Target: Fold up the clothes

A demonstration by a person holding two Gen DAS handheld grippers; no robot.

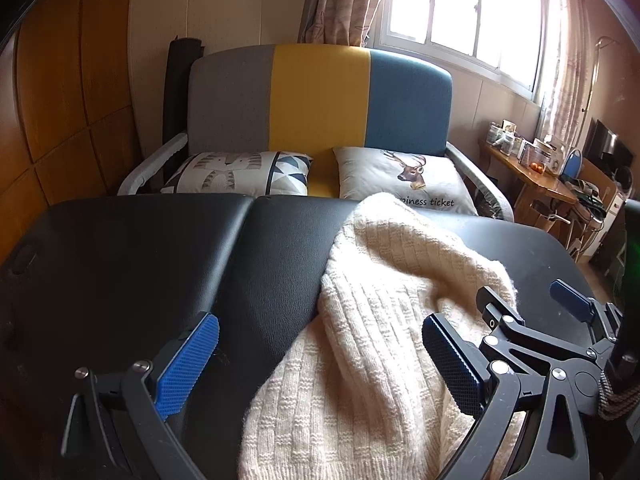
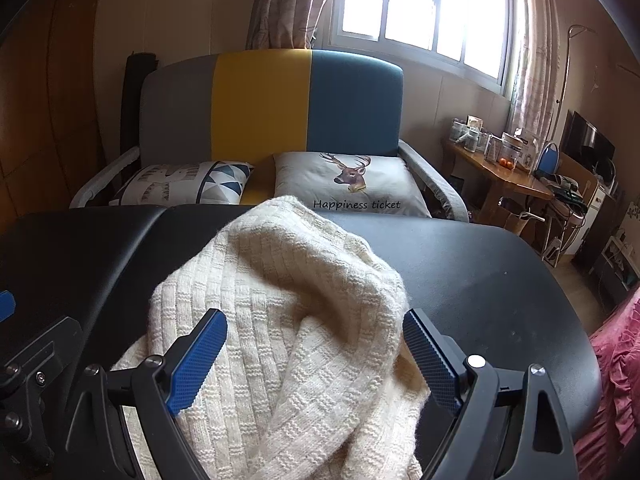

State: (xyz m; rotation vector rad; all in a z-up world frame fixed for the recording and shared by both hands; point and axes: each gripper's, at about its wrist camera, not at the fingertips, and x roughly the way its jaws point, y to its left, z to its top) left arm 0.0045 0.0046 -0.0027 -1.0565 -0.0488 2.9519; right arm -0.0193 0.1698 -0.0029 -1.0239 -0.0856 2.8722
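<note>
While nothing is gripped yet: both claws hover wide apart over a rumpled knit, empty.

Left gripper: spread wide, holding nothing; its blue pads straddle the near left part of the garment, one pad over bare black padding, the other over the knit.

Right gripper: also spread wide and empty; its pads sit either side of a raised hump of the knit, not visibly pinching it. It shows in the left wrist view too, close beside the left claw.

Cream knitted sweater: lies bunched in a heap toward the near edge of the surface, right of the centre seam, with folds and a hollow in the middle; which part is sleeve or hem cannot be told.

Black padded table: carries the sweater; its left half and far right corner are bare.

Beyond the far edge: a grey, yellow and blue sofa with a deer-print cushion, under a bright window.

Progress: by my judgement, folding has hardly begun; the sweater is not spread flat, so smoothing and every fold remain.
</note>
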